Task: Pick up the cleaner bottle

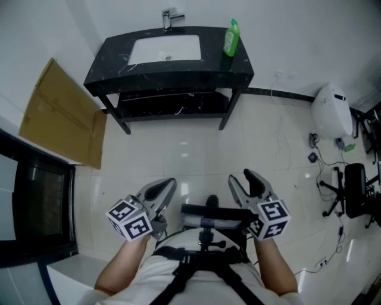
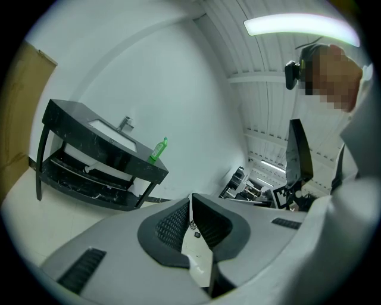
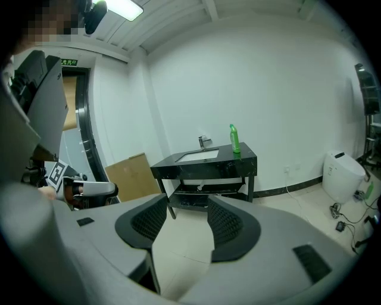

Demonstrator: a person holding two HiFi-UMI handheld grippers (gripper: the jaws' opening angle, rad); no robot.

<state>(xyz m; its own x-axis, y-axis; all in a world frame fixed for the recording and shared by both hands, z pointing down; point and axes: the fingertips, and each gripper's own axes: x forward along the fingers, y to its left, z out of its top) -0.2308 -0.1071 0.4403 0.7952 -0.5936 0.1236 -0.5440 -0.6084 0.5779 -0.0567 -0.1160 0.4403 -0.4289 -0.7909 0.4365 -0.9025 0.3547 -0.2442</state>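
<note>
Green cleaner bottle [image 1: 231, 37] stands upright on black vanity [image 1: 113, 56].

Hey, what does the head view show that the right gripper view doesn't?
Only the head view: the marker cube on the right gripper, and the person's right forearm. Only the right gripper view: the ceiling light and a green sign over the doorway. Both: the green cleaner bottle on the black sink stand, the cardboard, the left gripper.
</note>
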